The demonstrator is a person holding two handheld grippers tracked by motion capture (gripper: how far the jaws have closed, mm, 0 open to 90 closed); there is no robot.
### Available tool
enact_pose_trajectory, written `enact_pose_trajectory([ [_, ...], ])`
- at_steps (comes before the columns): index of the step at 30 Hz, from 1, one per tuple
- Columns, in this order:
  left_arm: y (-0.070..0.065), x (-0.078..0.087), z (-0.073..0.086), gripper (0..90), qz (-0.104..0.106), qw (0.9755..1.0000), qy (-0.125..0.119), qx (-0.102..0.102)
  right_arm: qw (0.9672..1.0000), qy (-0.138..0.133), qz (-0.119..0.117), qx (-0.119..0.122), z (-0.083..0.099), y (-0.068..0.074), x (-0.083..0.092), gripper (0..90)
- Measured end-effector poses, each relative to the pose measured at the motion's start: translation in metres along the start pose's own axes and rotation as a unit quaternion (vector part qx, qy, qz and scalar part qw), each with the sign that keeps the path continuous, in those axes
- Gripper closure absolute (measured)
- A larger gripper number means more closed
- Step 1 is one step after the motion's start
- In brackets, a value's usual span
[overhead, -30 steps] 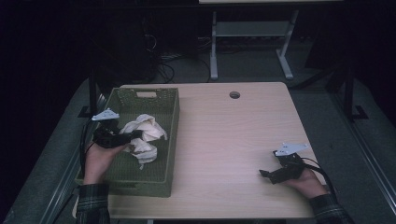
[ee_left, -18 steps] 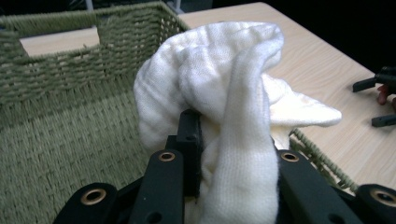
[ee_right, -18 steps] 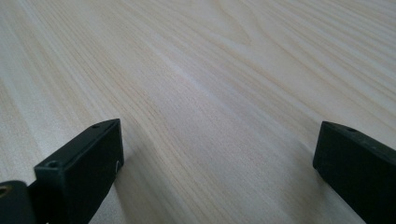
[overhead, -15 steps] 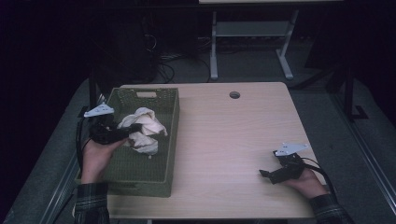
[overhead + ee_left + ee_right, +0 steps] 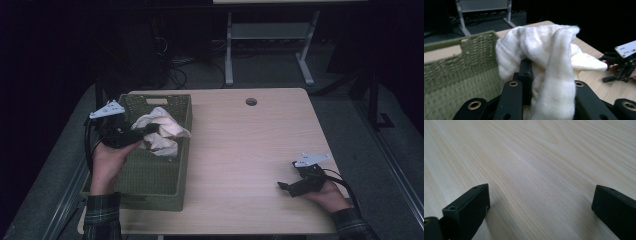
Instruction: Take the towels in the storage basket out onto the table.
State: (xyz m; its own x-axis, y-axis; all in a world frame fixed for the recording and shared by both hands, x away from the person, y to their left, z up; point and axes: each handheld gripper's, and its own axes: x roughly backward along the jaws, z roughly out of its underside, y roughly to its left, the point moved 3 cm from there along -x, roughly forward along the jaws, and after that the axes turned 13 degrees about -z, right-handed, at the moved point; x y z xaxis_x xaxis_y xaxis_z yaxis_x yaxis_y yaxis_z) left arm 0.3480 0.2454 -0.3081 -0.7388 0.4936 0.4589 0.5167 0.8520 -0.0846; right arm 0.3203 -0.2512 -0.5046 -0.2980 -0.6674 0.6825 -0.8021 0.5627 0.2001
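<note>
The left tongs (image 5: pixel 150 131) pinch a cream cloth (image 5: pixel 162 131), holding it above the far part of the green basket (image 5: pixel 150 180) on the left of the bench (image 5: pixel 250 150). The right tongs (image 5: pixel 286 186) rest spread on the bench at the near right, nothing between them.

The left gripper (image 5: pixel 145 134) now holds the cream cloth (image 5: pixel 162 131) higher, lifted out of the green basket (image 5: pixel 150 175), and the cloth hangs over its right rim.
</note>
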Motion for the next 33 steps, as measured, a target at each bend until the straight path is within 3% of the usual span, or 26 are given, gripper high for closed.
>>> enact_pose_trajectory([
  [8, -0.020, -0.002, -0.015, 73.1, 0.030, 0.9993, -0.017, -0.014, 1.0000, 0.000, -0.001, 0.000, 0.000, 0.000, 0.000, 1.2],
  [20, -0.053, -0.021, -0.034, 73.2, 0.067, 0.9967, -0.027, -0.038, 1.0000, 0.000, -0.001, 0.000, 0.000, 0.000, 0.000, 1.2],
  [33, -0.091, -0.042, -0.049, 73.2, 0.113, 0.9912, -0.039, -0.056, 1.0000, 0.000, -0.001, 0.000, 0.000, 0.000, 0.000, 1.2],
])
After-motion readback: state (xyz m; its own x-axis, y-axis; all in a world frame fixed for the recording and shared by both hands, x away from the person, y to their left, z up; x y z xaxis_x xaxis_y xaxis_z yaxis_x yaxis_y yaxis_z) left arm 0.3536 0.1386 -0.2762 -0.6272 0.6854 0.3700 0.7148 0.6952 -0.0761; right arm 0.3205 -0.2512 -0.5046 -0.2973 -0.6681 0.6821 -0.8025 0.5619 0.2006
